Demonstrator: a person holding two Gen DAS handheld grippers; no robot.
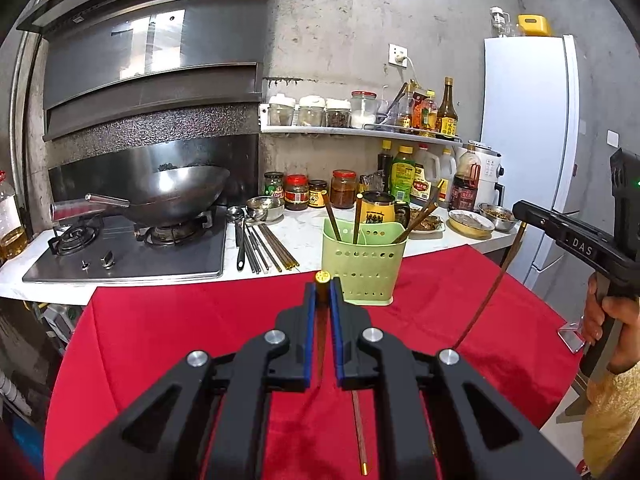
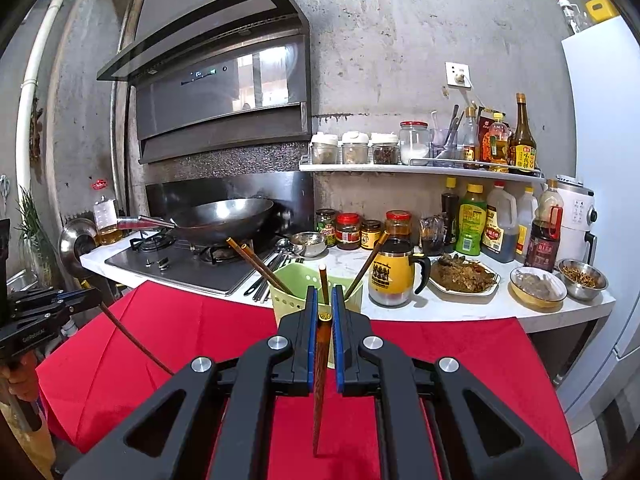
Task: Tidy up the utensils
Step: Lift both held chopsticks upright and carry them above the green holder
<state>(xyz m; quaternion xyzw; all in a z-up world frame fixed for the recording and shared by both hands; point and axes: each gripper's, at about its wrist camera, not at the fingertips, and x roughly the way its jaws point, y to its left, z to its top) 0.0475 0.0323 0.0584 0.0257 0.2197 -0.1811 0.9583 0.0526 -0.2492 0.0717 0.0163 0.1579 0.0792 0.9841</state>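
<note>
A light green perforated utensil holder (image 1: pixel 364 266) stands on the red cloth (image 1: pixel 168 332) with several brown chopsticks in it; it also shows in the right wrist view (image 2: pixel 294 280). My left gripper (image 1: pixel 322 294) is shut on a brown chopstick (image 1: pixel 321 344) with a gold cap, held just before the holder. My right gripper (image 2: pixel 324 304) is shut on another brown chopstick (image 2: pixel 320 376), close in front of the holder. A further chopstick (image 1: pixel 360 436) lies on the cloth under my left gripper.
Several chopsticks and a ladle (image 1: pixel 260 246) lie on the white counter beside the stove with a wok (image 1: pixel 176 196). A yellow mug (image 2: pixel 390 278), plates of food (image 2: pixel 464 276), bowls, jars and bottles crowd the counter behind. A white fridge (image 1: pixel 528 152) stands right.
</note>
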